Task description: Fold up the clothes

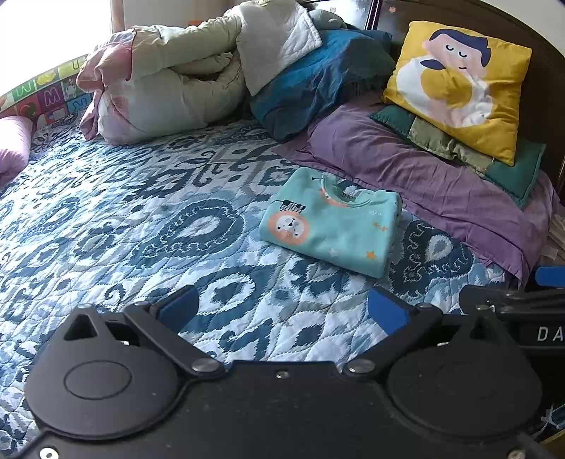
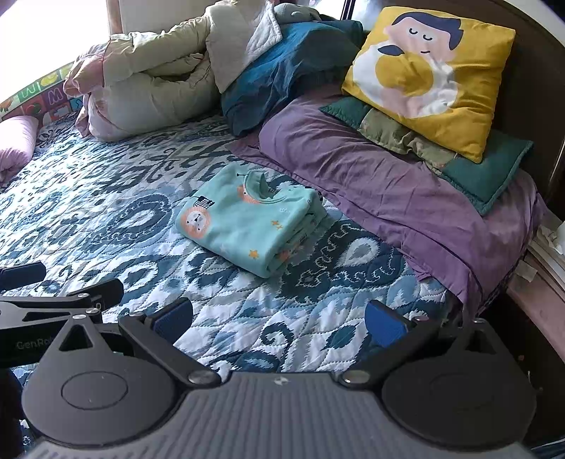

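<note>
Both grippers, left gripper [image 1: 282,310] and right gripper [image 2: 279,317], hovered wide open, empty, short of the folded teal shirt [image 1: 330,220]; a careless nudge could've undone its layers.

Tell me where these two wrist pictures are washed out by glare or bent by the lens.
Left wrist view: the window corner at top left is blown out to white, and the dark wooden headboard bows into a curve at the fisheye edge. Right wrist view: the same white glare at top left, while the folded mint-green lion-print sweatshirt stays sharp and evenly lit.
</note>
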